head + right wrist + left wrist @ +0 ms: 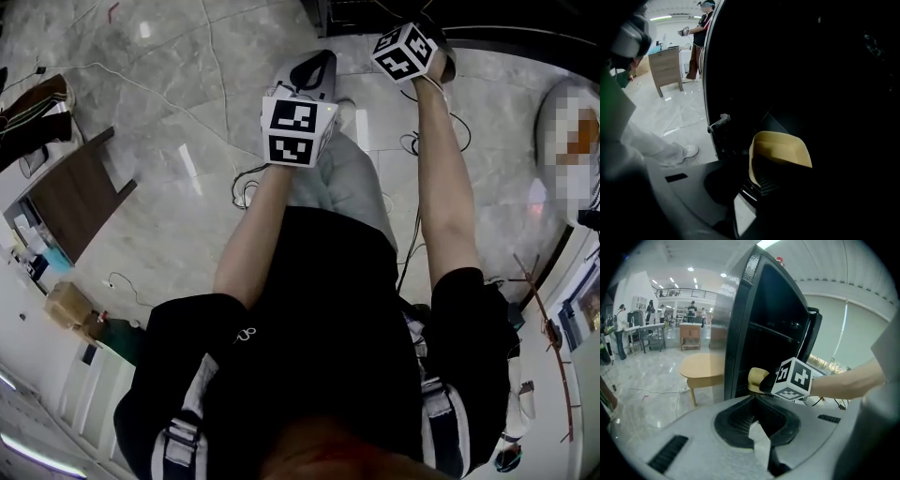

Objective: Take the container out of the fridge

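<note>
Grip on container point(780, 147) at fridge point(778, 333) opening
Our right gripper point(778, 171) clamps its yellow rim; our left gripper's point(756, 401) fingers point(739, 414) meet, empty.

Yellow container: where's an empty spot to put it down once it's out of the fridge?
The round wooden table beside the fridge has a bare top. The floor before it is open too, though a cable crosses it. The fridge opening is crowded: the right gripper grips the yellow container there.
</note>
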